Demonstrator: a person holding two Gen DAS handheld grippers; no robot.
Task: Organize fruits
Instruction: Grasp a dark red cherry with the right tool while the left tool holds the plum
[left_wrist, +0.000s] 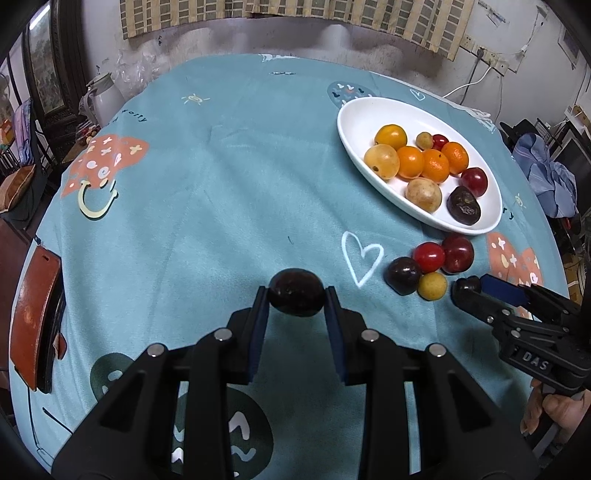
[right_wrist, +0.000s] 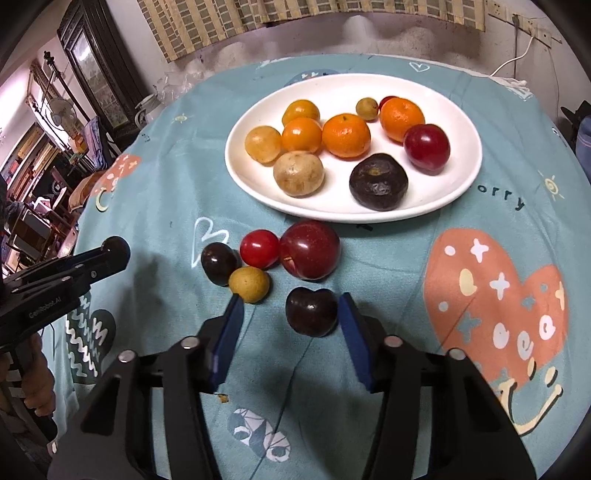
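My left gripper (left_wrist: 295, 293) is shut on a dark purple plum (left_wrist: 295, 301), held just above the teal tablecloth. Its fruit-bearing tip shows at the left in the right wrist view. My right gripper (right_wrist: 291, 308) stands open around a dark heart-shaped plum (right_wrist: 312, 314) on the cloth. The right pad is almost touching it and the left pad is well apart. Just beyond lie a dark plum (right_wrist: 218, 263), a red tomato (right_wrist: 259, 248), a big red plum (right_wrist: 309, 249) and a yellow fruit (right_wrist: 249, 284). The white oval plate (right_wrist: 461, 177) holds oranges, yellow fruits, a red plum and a wrinkled dark fruit.
A red-brown case (left_wrist: 33, 325) lies at the table's left edge. A white kettle (left_wrist: 103, 96) stands beyond the far left rim. A person's hand (left_wrist: 554, 410) holds the right gripper's handle. Wall sockets and cables run behind the plate.
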